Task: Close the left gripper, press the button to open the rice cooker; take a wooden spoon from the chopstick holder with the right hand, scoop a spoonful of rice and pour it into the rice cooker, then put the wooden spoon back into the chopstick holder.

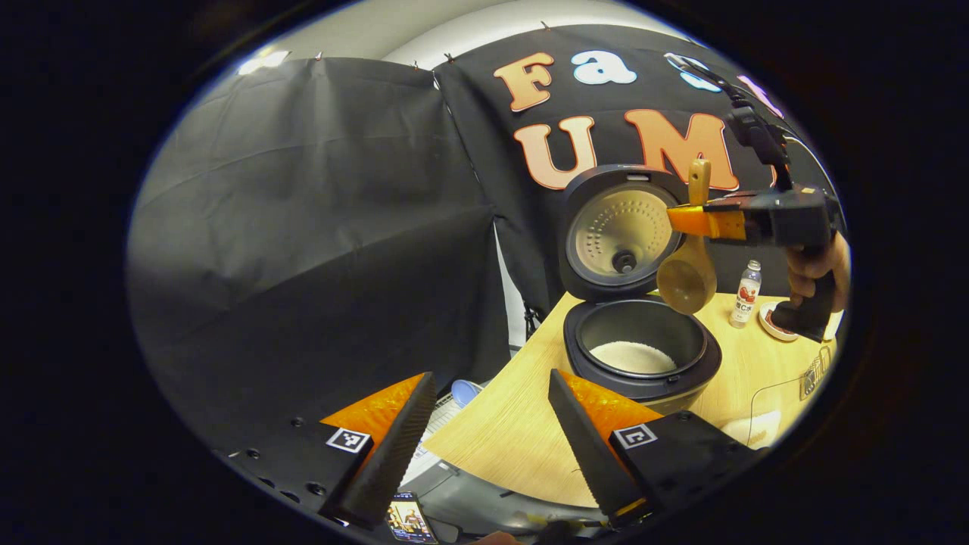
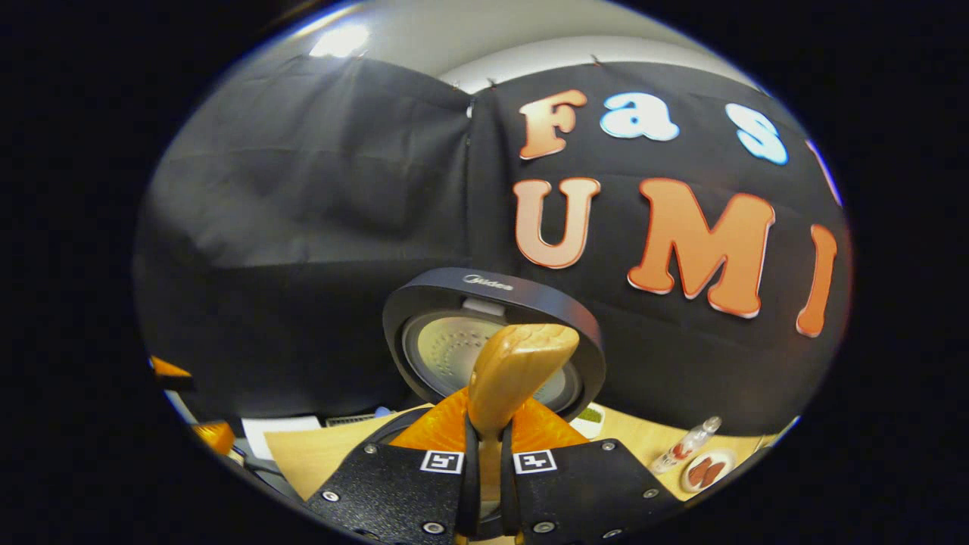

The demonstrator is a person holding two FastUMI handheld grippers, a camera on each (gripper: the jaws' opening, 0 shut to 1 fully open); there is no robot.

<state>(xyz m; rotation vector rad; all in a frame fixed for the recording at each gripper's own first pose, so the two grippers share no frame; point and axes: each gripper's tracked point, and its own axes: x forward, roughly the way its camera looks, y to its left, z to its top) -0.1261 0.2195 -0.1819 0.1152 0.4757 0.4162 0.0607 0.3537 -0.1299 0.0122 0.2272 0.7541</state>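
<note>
Black cloth walls close off the booth behind a pale wooden table (image 1: 522, 431), and from my seat I count one rice cooker, one wooden spoon, one small bottle, one little dish and two grippers. Nearest to me in the left gripper view, my left gripper (image 1: 488, 446) has its two fingers spread wide apart, released, with nothing between them; they hang over the near edge of the table. Just past them stands the rice cooker (image 1: 643, 356), its lid (image 1: 621, 235) swung upright and open, and I see a layer of white rice (image 1: 632, 356) lying in the bottom of the inner pot. Above the pot's far right rim hangs the wooden spoon (image 1: 687, 276), bowl down and handle up, gripped across its handle by my right gripper (image 1: 700, 221), with a hand (image 1: 814, 265) on that gripper's grip. Farther right on the table I see the bottle (image 1: 746, 294) standing upright and the dish (image 1: 776, 322) just beside it. In the right gripper view, the fingers are clenched on the spoon's handle, whose rounded end sticks up between them in front of the open lid.
</note>
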